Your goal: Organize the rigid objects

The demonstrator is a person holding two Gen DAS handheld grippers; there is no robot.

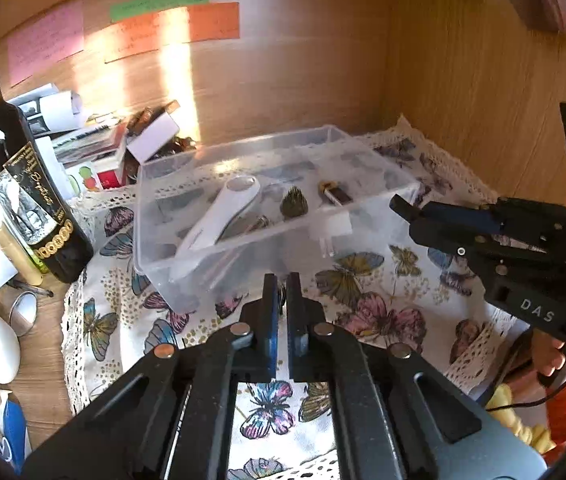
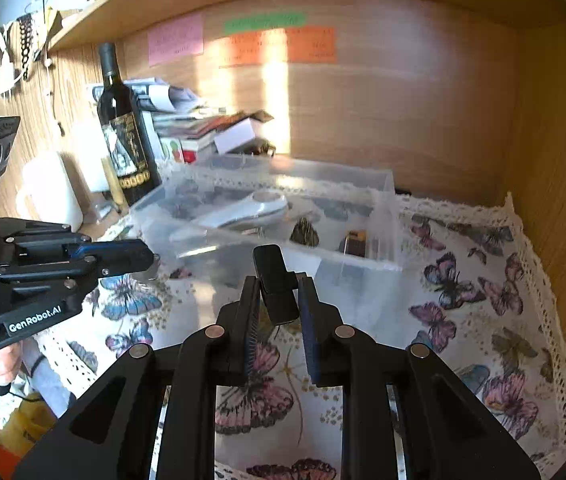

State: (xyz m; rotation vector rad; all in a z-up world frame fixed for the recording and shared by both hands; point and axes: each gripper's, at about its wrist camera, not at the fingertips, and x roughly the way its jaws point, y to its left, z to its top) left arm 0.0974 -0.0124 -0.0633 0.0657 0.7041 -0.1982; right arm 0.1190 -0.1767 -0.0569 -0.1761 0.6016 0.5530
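A clear plastic box (image 1: 163,256) (image 2: 387,216) stands on a butterfly cloth (image 1: 363,304) (image 2: 463,320). In it lie a white handheld device (image 1: 223,212) (image 2: 247,210), a small spiky cone (image 1: 294,203) (image 2: 304,234) and a small dark brown item (image 1: 335,192) (image 2: 355,243). My right gripper (image 2: 277,280) (image 1: 403,208) is shut on a small black block (image 2: 275,284), held just in front of the box. My left gripper (image 1: 281,280) (image 2: 143,258) is shut and empty at the box's near left wall.
A dark wine bottle (image 1: 23,184) (image 2: 125,132) stands left of the box, with stacked papers and small boxes (image 1: 123,144) (image 2: 203,128) behind. Wooden walls (image 1: 483,100) (image 2: 555,160) close the back and right. A white jug (image 2: 51,192) stands at left.
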